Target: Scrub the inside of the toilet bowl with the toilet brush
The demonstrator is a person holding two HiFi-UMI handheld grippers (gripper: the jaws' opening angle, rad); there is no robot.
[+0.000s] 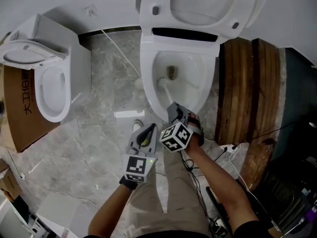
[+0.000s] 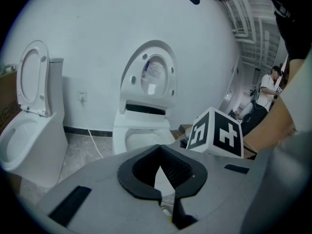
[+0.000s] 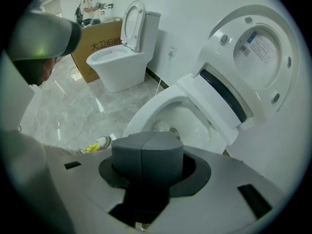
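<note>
A white toilet (image 1: pixel 148 78) stands ahead with its seat and lid (image 1: pixel 200 4) raised. The toilet brush head (image 1: pixel 163 82) rests inside the bowl on its left wall, close to the drain (image 1: pixel 172 72). The brush's white handle runs back to my right gripper (image 1: pixel 174 109), which is shut on it just in front of the rim. In the right gripper view the jaws (image 3: pixel 147 147) meet and hide the handle; the brush head (image 3: pixel 158 126) shows in the bowl beyond. My left gripper (image 1: pixel 147 133) hangs lower left of the right one, open and holding nothing, and faces the toilet (image 2: pixel 139 138).
A second white toilet (image 1: pixel 49 83) stands at the left beside a cardboard box (image 1: pixel 20 108). Wooden planks (image 1: pixel 247 88) lie right of the bowl, with cables (image 1: pixel 228 150) and dark gear at the lower right. A white cord (image 1: pixel 119 51) crosses the marble floor. A person (image 2: pixel 265 89) stands far back.
</note>
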